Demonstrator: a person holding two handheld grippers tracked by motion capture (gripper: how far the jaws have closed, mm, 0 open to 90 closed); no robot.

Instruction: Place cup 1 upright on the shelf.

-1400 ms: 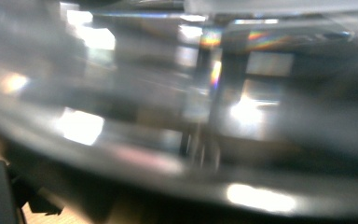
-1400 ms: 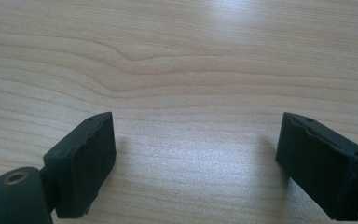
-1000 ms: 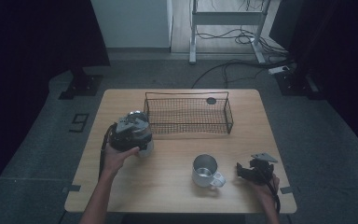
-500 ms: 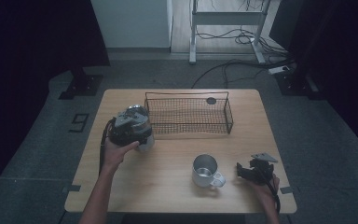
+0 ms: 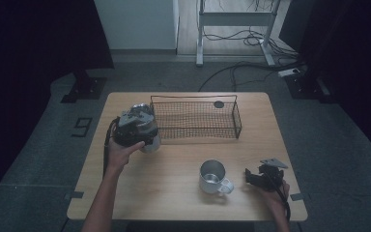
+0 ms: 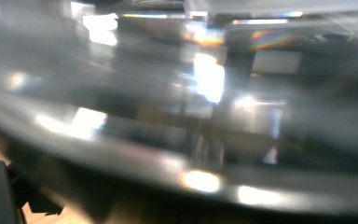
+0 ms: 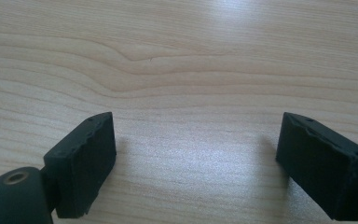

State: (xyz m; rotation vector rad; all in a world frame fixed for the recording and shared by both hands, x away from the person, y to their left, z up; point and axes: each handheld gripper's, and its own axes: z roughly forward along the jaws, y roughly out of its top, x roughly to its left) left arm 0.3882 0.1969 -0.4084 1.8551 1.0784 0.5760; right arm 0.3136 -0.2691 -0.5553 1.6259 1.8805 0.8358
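2 steel cups – 1 in left gripper (image 5: 142,126), 1 (image 5: 212,176) on table; 1 basket (image 5: 195,120).

text: "9" | on: floor (image 5: 53,140) left of table (image 5: 183,212) | marking (image 5: 82,127)

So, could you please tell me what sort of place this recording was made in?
It looks like a lab or recording studio rather than a home: a lone wooden table on grey floor, black curtains at the sides, and loose cables trailing round a metal stand behind.

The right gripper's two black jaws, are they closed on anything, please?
No: the right gripper has its jaws wide apart, with bare light wooden table between them.
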